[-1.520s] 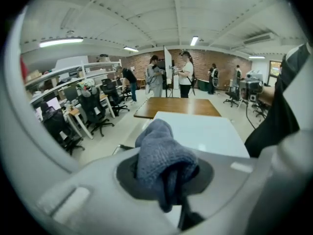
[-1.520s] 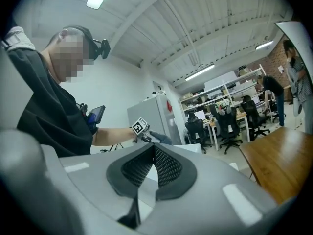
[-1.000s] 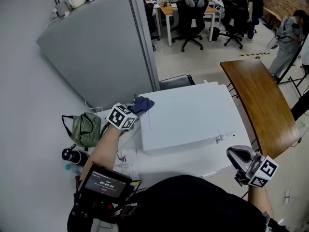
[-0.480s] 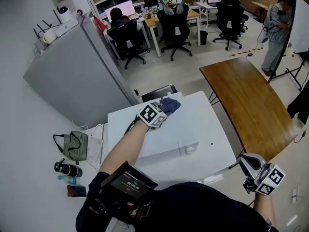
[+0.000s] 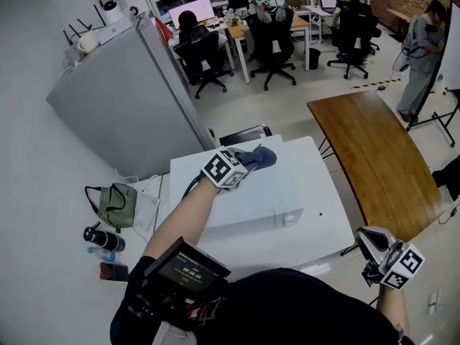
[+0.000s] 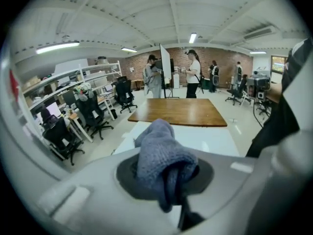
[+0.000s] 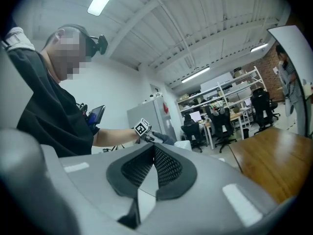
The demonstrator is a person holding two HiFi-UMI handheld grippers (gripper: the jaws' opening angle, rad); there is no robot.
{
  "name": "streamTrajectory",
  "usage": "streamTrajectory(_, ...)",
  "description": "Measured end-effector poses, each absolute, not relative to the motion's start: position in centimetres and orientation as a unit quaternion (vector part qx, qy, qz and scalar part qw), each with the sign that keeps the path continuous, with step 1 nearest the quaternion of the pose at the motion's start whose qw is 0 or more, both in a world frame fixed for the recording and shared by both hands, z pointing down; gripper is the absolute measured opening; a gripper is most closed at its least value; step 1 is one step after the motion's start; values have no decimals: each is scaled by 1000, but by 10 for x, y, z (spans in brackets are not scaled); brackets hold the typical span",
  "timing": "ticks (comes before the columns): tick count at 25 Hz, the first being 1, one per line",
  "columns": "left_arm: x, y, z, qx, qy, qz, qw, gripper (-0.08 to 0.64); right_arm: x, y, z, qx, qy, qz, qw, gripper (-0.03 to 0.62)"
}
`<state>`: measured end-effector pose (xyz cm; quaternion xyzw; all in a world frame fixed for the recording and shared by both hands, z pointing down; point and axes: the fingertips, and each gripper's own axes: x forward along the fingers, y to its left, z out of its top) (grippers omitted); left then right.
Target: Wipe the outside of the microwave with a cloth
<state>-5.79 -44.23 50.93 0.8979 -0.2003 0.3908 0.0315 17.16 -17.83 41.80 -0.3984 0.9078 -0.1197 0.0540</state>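
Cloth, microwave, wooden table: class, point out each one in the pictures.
cloth [image 6: 159, 153], left gripper view, bunched middle
microwave [image 5: 259, 192], head view, bare white top
wooden table [image 5: 374, 157], head view, middle of top

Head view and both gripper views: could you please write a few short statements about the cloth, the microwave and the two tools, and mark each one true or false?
1. The left tool is shut on the blue-grey cloth. True.
2. The cloth lies on the floor beside the microwave. False: it is at the microwave's white top, near the far edge.
3. The right tool holds a second cloth. False: its jaws are together with nothing between them, and it is off to the right, away from the microwave.
4. A brown wooden table stands to the right of the microwave. True.
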Motion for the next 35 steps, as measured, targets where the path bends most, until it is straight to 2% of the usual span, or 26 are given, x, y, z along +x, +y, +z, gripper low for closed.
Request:
streamTrajectory(7,-314,-386,520,856,-308,409,68,58,12,-189,397,-308,946,-97,34,5)
streamTrajectory(9,-350,-375,528,853,-317,406,78,57,-26,-184,399,-292,951,-97,23,5)
streamTrajectory(12,-359,-366,540,862,-307,396,82,57,-57,-174,401,-280,954,-106,10,5)
streamTrajectory(15,-337,-369,539,871,-296,386,75,58,-50,-169,400,-289,950,-117,13,5)
streamTrajectory(19,-277,-376,542,874,-266,401,66,57,-1,-163,397,-320,940,-114,22,5)
streamTrajectory(29,-1,-412,552,881,-198,429,7,57,218,-133,418,-412,902,-120,50,5)
streamTrajectory(32,34,-410,553,886,-181,426,0,57,234,-130,420,-415,900,-121,51,5)
streamTrajectory(35,35,-402,545,894,-174,414,2,58,223,-133,416,-404,906,-116,53,5)
